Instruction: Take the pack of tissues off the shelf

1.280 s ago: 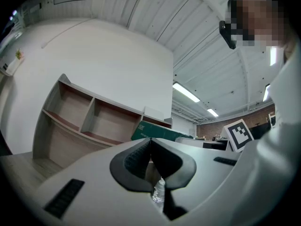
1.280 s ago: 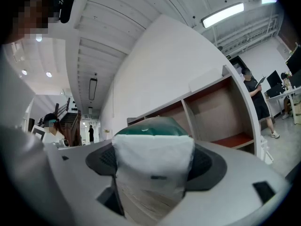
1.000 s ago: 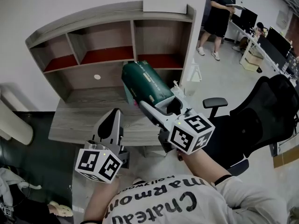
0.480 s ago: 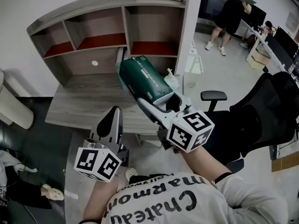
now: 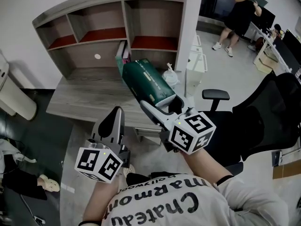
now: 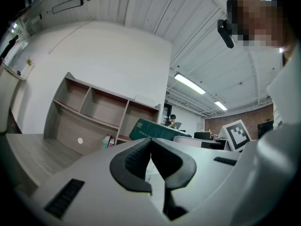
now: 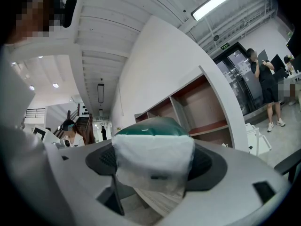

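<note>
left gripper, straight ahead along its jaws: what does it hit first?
Likely the shelf unit, over the desk. The left gripper points just under the tissue pack, so that could come first; depth unclear.

- The shelf [image 5: 127, 20] and the desk [image 5: 80, 100] at left are being left passable.
- The right end is being crowded by bottles [image 5: 123, 55], a bag [image 5: 170, 76] and an office chair [image 5: 263, 117].

We are holding the pack of tissues [image 5: 149, 83], a dark green bundle with a white end, clear of the shelf [image 5: 108, 32], tilting above the desk's [image 5: 89, 98] right front corner, its white end clamped between the right gripper's [image 5: 164, 106] jaws.
</note>
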